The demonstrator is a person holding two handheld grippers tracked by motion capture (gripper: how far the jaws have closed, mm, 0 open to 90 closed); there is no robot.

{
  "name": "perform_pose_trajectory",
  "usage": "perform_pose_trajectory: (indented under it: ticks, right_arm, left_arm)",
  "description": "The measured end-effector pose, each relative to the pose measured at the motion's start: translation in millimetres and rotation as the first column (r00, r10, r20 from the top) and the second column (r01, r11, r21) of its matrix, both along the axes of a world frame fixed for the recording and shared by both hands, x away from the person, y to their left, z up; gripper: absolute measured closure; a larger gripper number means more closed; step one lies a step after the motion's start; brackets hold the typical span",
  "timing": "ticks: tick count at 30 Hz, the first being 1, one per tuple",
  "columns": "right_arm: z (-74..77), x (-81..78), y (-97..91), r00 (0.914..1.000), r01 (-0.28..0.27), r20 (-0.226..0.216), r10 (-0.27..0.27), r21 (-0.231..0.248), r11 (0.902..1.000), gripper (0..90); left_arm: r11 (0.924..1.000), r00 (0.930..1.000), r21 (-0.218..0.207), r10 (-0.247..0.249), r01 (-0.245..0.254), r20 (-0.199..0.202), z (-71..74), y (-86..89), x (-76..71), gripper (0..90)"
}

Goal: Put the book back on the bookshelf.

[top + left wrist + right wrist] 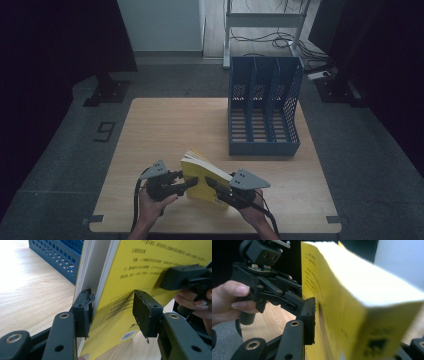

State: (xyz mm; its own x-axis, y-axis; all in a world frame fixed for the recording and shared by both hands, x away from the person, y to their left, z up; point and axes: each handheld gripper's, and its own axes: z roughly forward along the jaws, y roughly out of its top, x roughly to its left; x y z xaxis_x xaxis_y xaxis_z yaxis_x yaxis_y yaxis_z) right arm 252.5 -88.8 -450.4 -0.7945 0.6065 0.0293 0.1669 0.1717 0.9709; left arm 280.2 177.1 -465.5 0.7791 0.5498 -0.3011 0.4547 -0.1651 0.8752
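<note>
A thick yellow book (200, 177) stands on edge near the table's front, its pages fanning apart at the top. My left gripper (191, 182) reaches in from the left. In the left gripper view its jaws straddle the book (140, 270): one pad lies by the white pages, and the other stands off the yellow cover, so this gripper (113, 312) is open. My right gripper (209, 182) comes from the right and is shut on the book. In the right gripper view the book (342, 290) sits between its jaws (362, 332), with one pad flat on the cover.
A blue file rack (264, 107) with three slots stands at the back right of the wooden table (165, 130), and it is also in the left gripper view (57, 255). Bare tabletop lies to the left and behind the book. The table's front edge is just below both hands.
</note>
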Motion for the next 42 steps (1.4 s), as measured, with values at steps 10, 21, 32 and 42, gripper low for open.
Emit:
perform_pose_trajectory:
  ticks: [10, 21, 32, 42]
  right_arm:
    - [-3.8, -0.1, 6.3, 0.9998, 0.01, 0.015, -0.01, -0.046, 0.9989, 73.0]
    - [-2.7, -2.3, 6.5, 0.9994, 0.029, 0.017, -0.029, -0.034, 0.999, 73.7]
    - [3.2, -2.9, -3.0, 0.9968, 0.075, 0.027, -0.075, -0.01, 0.9971, 73.8]
    - [12.8, -6.9, -12.8, 0.993, 0.104, 0.054, -0.105, 0.02, 0.9944, 73.8]
  left_arm:
    - [1.0, 0.9999, -0.007, 0.001, -0.001, -0.01, -0.8, 0.8, 2.3, 47.9]
    - [0.9984, 0.9986, -0.03, 0.047, -0.048, -0.022, -0.7, 6.9, 4.2, 45.4]
    - [0.9971, 0.9977, -0.042, 0.062, -0.063, -0.028, 1.4, 10.3, 3.4, 45.6]
    - [0.998, 0.9974, -0.013, 0.062, -0.063, -0.035, -1.4, 8.2, 4.6, 46.0]
